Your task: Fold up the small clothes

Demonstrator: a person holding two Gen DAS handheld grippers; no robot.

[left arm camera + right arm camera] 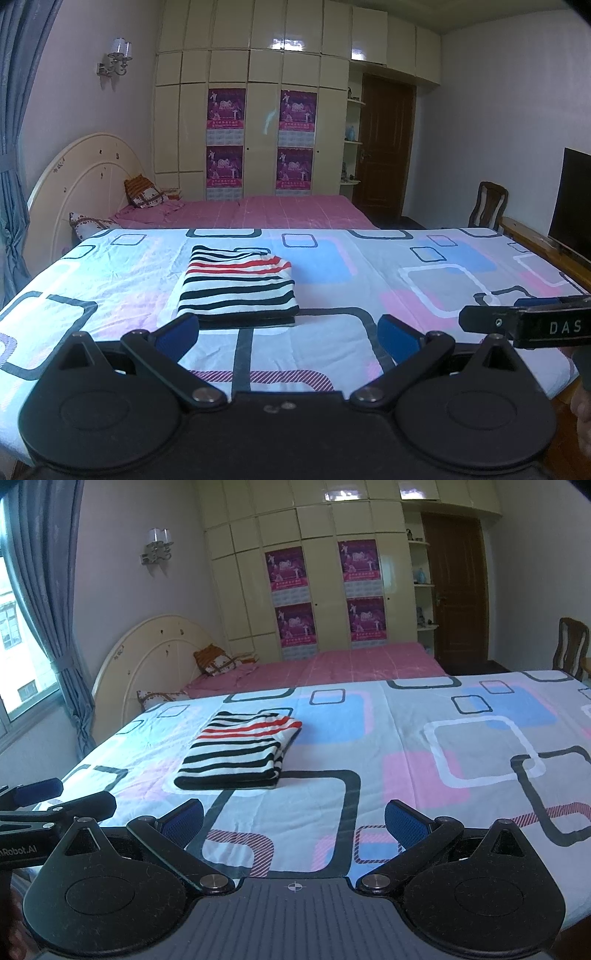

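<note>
Striped garment (238, 286) folded flat on patterned sheet (369, 280), seemingly in thirds. Your left gripper (288, 332) and right gripper (293, 819) both spread wide, holding nothing, near its front edge.

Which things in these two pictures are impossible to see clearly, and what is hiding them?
- Striped garment: which garment it is; the folding hides it, both views.
- Patterned sheet: near edge, behind the left gripper body.
- Right gripper: left wrist view cuts it at the right edge.
- Wardrobe posters: text too small.
</note>
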